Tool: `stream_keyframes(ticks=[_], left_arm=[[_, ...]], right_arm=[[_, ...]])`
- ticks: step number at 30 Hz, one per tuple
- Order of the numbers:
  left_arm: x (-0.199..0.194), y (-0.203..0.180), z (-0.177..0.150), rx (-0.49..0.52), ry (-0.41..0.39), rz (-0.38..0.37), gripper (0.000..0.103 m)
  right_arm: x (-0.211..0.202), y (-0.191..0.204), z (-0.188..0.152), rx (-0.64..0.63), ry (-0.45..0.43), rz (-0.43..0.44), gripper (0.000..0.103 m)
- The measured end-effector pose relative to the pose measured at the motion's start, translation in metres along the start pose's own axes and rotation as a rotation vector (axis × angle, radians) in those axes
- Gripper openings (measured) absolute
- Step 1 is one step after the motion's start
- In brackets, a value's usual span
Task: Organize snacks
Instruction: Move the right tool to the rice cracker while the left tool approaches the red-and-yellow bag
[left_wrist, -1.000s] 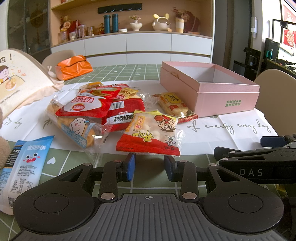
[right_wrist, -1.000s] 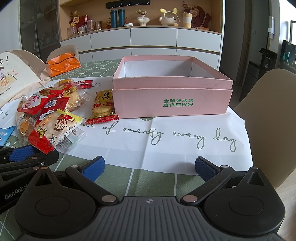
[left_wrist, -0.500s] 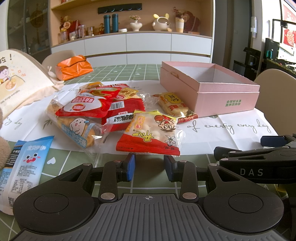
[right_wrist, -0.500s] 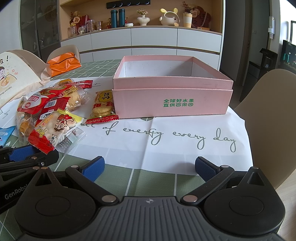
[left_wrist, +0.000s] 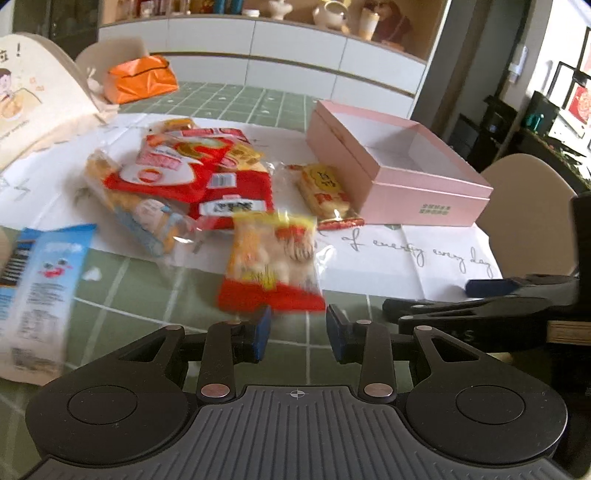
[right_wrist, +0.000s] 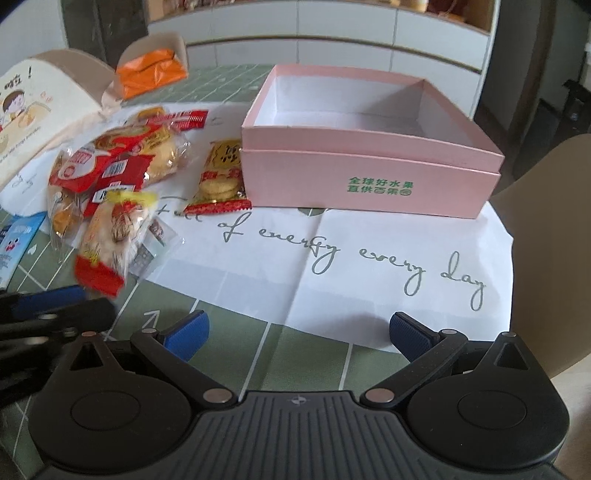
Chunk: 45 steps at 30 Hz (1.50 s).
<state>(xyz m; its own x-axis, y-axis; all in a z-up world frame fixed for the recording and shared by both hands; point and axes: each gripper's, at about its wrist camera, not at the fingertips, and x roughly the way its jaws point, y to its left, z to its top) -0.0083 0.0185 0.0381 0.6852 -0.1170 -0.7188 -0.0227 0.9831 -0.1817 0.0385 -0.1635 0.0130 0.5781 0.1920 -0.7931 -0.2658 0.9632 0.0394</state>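
Rice-cracker packet (left_wrist: 271, 266), red and yellow, blurred, centre frame, bottom edge just above left gripper (left_wrist: 297, 328); jaws narrowly parted, nothing gripped, contact unclear. Pink box (right_wrist: 369, 177) upper right, empty. Bare white sheet (right_wrist: 351, 266) between. Right gripper (right_wrist: 297, 332) wide open, empty.

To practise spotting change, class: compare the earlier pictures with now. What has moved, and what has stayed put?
Both cameras have tipped downward. The yellow-and-red snack packet has shifted, blurred, its red end at the tips of the left tongs, whose pads stand apart; no grip shows. The right tongs stay wide open, empty. The pink box and the other snacks have not moved.
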Motion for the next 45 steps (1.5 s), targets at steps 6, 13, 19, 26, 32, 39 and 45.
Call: stream_keyframes(ticks=[6, 13, 19, 26, 32, 39, 45], left_arm=[[-0.025, 0.026, 0.009, -0.25, -0.01, -0.022, 0.037], [-0.047, 0.073, 0.01, -0.501, -0.084, 0.019, 0.037], [-0.055, 0.107, 0.022, -0.568, -0.103, 0.121, 0.037], [-0.062, 0.133, 0.02, -0.629, -0.096, 0.18, 0.037], [-0.065, 0.126, 0.024, -0.605, -0.068, 0.161, 0.037], [-0.061, 0.111, 0.05, -0.513, 0.014, 0.124, 0.037], [-0.043, 0.101, 0.052, -0.471, 0.034, 0.101, 0.037]], right_arm=[[0.0, 0.003, 0.007, -0.075, 0.002, 0.053, 0.099], [-0.024, 0.007, 0.027, -0.17, -0.072, 0.096, 0.098], [-0.021, 0.013, 0.044, -0.157, -0.023, 0.191, 0.098], [-0.021, 0.038, 0.057, -0.179, -0.032, 0.244, 0.098], [-0.02, 0.044, 0.061, -0.181, 0.002, 0.274, 0.098], [-0.017, 0.027, 0.085, -0.134, 0.02, 0.231, 0.098], [-0.007, 0.031, 0.093, -0.091, 0.049, 0.272, 0.098]])
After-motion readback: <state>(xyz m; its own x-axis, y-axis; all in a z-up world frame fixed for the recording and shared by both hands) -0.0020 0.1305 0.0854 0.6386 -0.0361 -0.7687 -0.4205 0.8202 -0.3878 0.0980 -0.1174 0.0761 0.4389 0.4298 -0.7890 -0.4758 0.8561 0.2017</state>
